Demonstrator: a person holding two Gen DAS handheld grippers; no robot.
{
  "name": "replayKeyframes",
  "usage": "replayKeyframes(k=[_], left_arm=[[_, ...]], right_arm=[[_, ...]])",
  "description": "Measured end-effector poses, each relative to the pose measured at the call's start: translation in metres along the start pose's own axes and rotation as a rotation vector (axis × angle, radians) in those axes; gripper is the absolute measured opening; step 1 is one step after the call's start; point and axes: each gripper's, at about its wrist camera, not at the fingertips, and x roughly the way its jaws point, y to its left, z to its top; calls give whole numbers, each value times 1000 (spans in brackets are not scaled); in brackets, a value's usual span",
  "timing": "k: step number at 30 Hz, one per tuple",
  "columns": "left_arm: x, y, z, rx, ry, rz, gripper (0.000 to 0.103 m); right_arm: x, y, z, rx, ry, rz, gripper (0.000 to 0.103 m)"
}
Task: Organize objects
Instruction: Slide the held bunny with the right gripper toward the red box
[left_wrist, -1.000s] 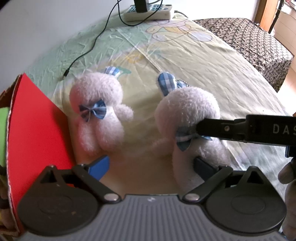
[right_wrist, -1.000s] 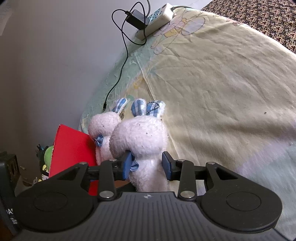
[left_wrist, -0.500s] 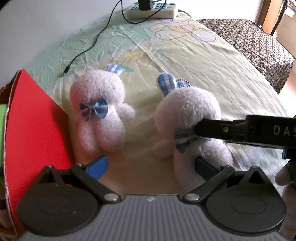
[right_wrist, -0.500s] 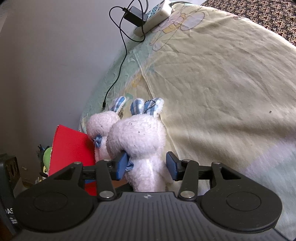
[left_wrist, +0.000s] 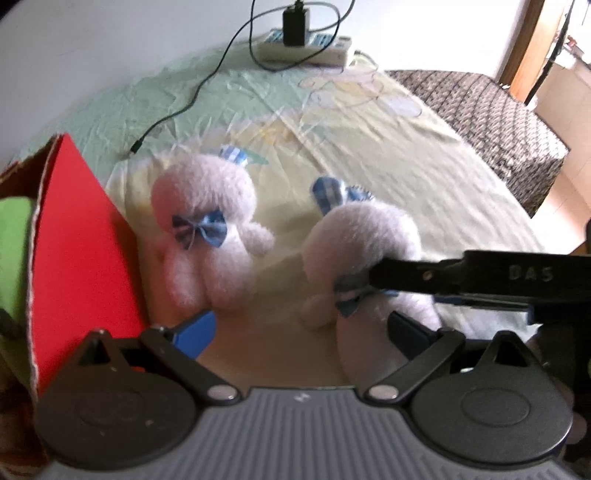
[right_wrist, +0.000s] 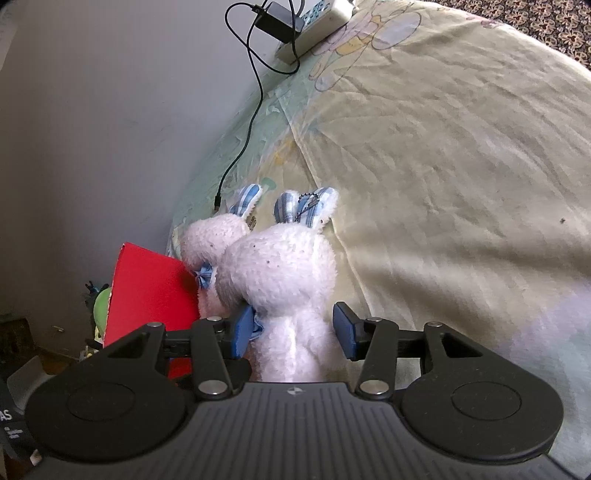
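Your right gripper (right_wrist: 293, 328) straddles the near bunny (right_wrist: 284, 273) at the neck, jaws apart, a gap showing at the right pad, so it isn't clamped. Your left gripper (left_wrist: 301, 330) is spread wide and holds nothing; the bunny's body lies against its right finger. The far bunny (left_wrist: 207, 236) (blue bow showing) lies against the red box (left_wrist: 79, 251). Both rest on the sheet (right_wrist: 443, 155). A power strip (left_wrist: 304, 48) sits by the wall.
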Motion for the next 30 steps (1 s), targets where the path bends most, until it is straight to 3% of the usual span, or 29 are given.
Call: replayKeyframes(k=[13, 24, 30], left_arm=[[21, -7, 10, -13, 23, -74, 101], [29, -11, 13, -3, 27, -83, 102], [35, -22, 11, 33, 47, -81, 96]], right_arm=[[2, -5, 4, 33, 11, 22, 51], [5, -3, 4, 29, 7, 32, 52], [10, 3, 3, 10, 28, 45, 50]])
